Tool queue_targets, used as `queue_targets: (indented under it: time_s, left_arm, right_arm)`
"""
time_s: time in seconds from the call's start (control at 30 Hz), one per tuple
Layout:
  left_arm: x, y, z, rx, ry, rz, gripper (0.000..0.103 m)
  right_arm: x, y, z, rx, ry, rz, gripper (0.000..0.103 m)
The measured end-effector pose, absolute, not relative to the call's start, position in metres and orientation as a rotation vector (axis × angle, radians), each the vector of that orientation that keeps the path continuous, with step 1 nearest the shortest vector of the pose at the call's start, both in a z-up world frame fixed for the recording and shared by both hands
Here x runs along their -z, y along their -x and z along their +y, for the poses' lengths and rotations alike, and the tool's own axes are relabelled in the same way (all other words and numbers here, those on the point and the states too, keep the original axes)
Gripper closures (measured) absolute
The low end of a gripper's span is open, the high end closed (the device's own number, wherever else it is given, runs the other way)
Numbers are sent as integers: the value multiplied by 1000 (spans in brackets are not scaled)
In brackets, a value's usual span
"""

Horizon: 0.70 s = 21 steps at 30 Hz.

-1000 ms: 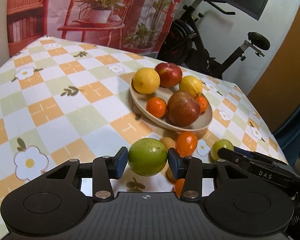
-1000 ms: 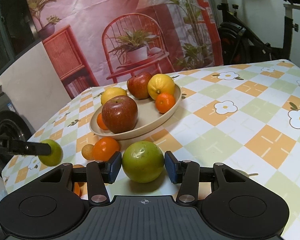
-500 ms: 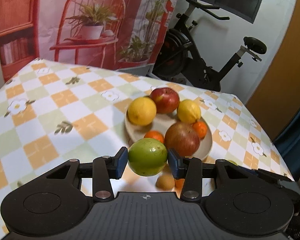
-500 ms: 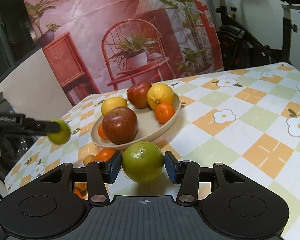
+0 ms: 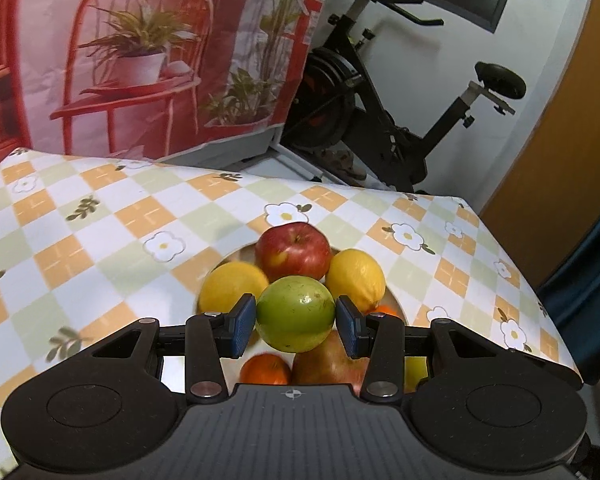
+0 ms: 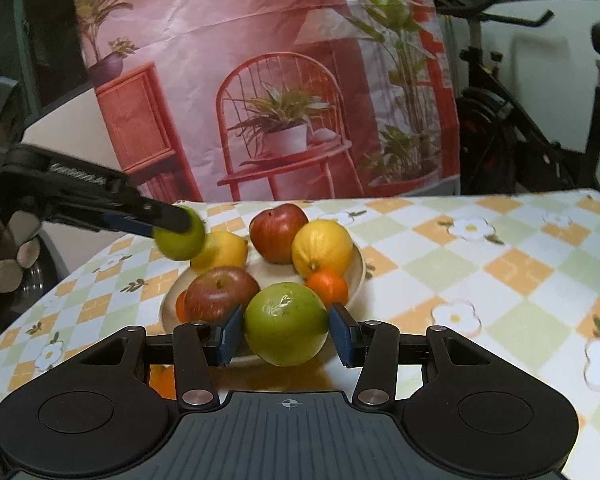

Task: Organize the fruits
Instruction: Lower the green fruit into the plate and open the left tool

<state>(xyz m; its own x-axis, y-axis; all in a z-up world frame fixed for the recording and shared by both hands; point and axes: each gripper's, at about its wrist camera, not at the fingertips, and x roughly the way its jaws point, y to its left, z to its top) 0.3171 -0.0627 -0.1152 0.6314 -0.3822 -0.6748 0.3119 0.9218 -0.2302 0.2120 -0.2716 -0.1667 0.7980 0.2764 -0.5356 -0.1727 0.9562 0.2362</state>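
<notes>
**Two grippers, each carrying a green fruit, at a plate of fruit**

We see the left gripper (image 5: 296, 322) clamped on a green fruit (image 5: 295, 313), both blue pads pressing its sides, held in the air above the plate (image 6: 358, 268). From the right wrist view the same gripper (image 6: 172, 220) enters from the left, its fruit (image 6: 180, 236) hanging over the plate's left rim. The right gripper (image 6: 286, 338) is likewise closed on a second green fruit (image 6: 286, 324), pads against both sides, just in front of the plate's near rim.

On the plate we count two red apples, one at the back (image 6: 278, 232) and one at the front left (image 6: 220, 292), two lemons (image 6: 322, 248) (image 6: 224, 250) and a small orange (image 6: 327, 286). The plate is crowded; the bare patch we can see lies in its middle, between the apples and lemons. Another orange (image 6: 162, 380) lies on the table beside the right gripper's left finger.

The checked tablecloth (image 6: 480, 264) is clear to the right of the plate as far as the table's far edge and right corner. Beyond that edge stand a printed backdrop (image 5: 140, 60) and an exercise bike (image 5: 380, 120).

White lettering runs along the left gripper's arm in the right wrist view, too blurred for us to read.
</notes>
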Motion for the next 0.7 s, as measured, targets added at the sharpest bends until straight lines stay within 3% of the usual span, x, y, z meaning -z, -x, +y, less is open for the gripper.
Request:
queue_targets:
  time_s: [0.7]
  left_arm:
    - [147,-370,-93,425,61,937,57]
  right_arm:
    - [183,-245,-266,-296,-119,618,60]
